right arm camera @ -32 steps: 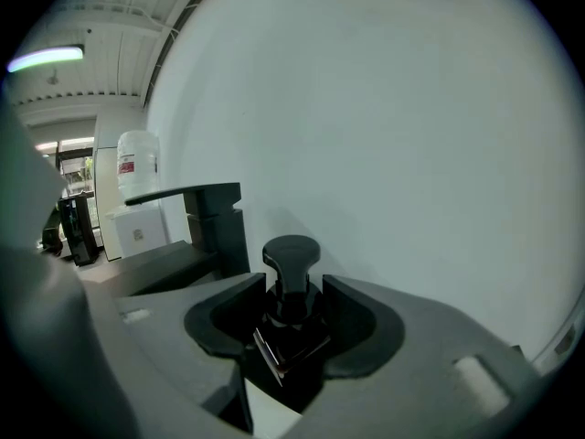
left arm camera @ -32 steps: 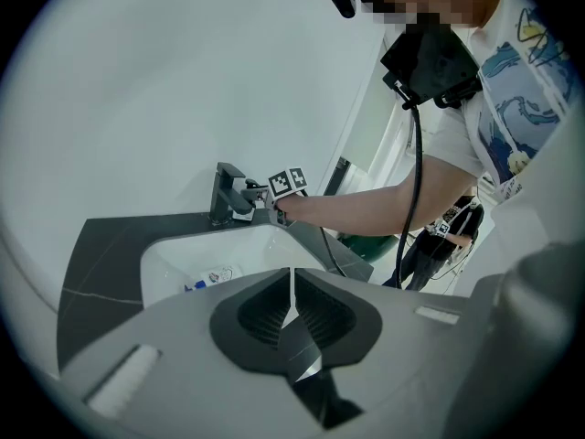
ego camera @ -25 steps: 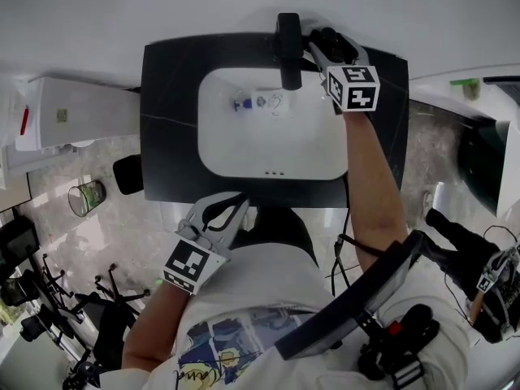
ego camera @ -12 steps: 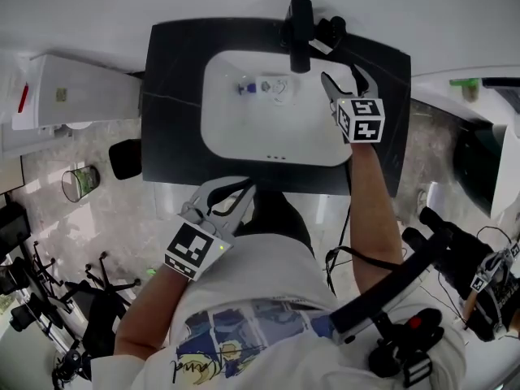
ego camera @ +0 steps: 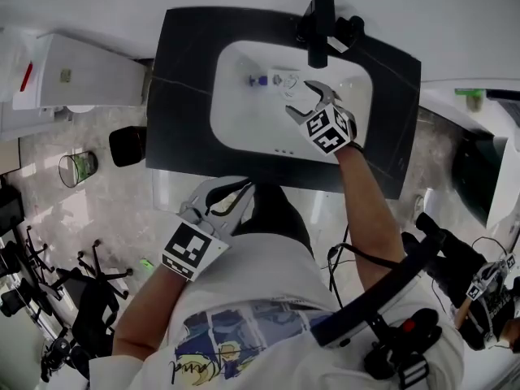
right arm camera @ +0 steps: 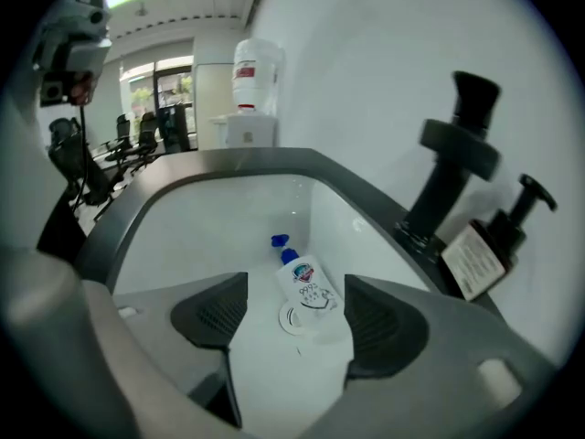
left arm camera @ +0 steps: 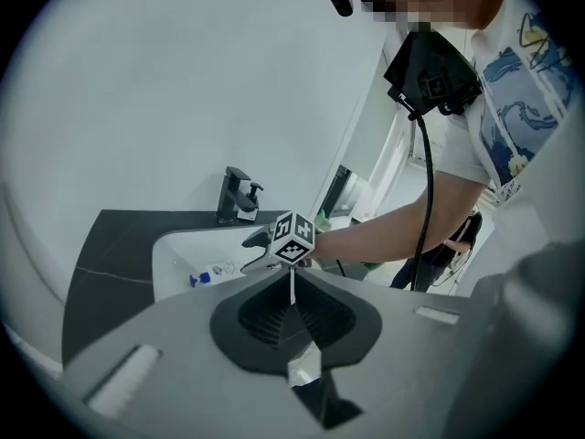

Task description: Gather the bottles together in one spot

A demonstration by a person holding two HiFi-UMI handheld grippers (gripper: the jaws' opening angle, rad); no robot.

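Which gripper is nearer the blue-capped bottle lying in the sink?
Right. The right gripper hangs over the basin beside the bottle, its jaws just opened wider and empty; the left gripper is at the counter's near edge.

Closed, empty left tongs (left arm camera: 292,291) facing white sink (left arm camera: 172,250) with bottle (left arm camera: 210,273)
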